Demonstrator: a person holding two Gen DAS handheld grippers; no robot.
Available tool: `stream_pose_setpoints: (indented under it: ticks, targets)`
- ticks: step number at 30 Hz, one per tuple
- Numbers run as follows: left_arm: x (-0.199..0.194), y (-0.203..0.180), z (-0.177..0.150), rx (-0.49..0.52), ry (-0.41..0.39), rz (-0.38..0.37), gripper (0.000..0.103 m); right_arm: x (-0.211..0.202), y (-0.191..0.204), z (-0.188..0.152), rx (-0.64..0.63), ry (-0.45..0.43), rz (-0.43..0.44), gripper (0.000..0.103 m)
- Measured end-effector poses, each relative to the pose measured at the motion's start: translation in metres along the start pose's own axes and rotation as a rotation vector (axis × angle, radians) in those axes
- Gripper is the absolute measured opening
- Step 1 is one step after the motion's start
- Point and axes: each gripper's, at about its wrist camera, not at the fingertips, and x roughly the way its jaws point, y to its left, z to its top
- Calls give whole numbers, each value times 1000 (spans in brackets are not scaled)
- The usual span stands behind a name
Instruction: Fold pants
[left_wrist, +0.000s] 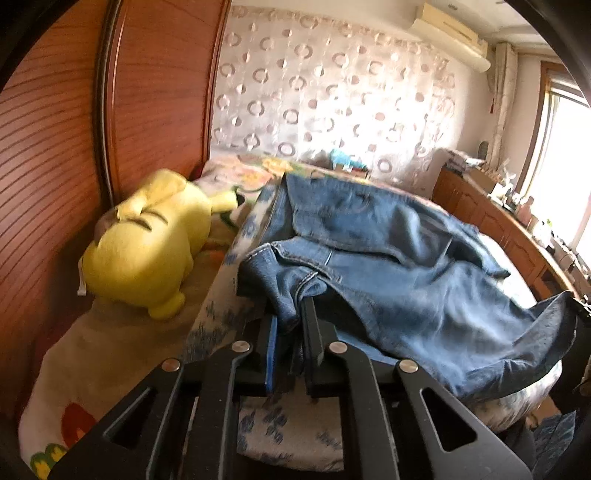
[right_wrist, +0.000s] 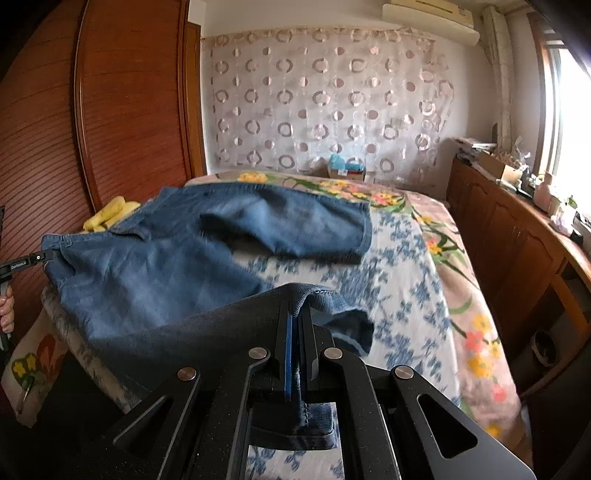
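Note:
Blue denim pants (left_wrist: 406, 266) lie spread across the bed. In the left wrist view my left gripper (left_wrist: 291, 310) is shut on a bunched corner of the waistband, with denim pinched between its black fingers. In the right wrist view my right gripper (right_wrist: 295, 306) is shut on the hem of the near leg, which is lifted off the bed and draped over the fingers. The other leg (right_wrist: 295, 225) lies flat toward the far side. At the far left of that view the left gripper (right_wrist: 37, 256) holds the pants (right_wrist: 166, 273) at the waist.
A yellow plush toy (left_wrist: 147, 243) lies beside the pants against the wooden wardrobe (left_wrist: 55, 147). The bed has a floral cover (right_wrist: 406, 280). A low wooden cabinet (right_wrist: 517, 240) with clutter runs along the right under a window. Small boxes (right_wrist: 345, 168) sit past the bed's far end.

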Motion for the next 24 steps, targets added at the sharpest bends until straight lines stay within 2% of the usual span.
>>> stream_pose_setpoints:
  ticks: [5, 10, 16, 24]
  targets:
    - [-5, -11, 22, 22, -32, 0, 12, 2, -11, 21, 4, -33, -6, 2]
    - [5, -19, 44, 41, -41, 3, 11, 21, -23, 35, 18, -30, -6, 2]
    - [21, -30, 59, 70, -29, 7, 11, 67, -29, 41, 11, 33, -1, 2]
    - [52, -37, 68, 81, 23, 20, 11, 139, -37, 64, 32, 129, 58, 2]
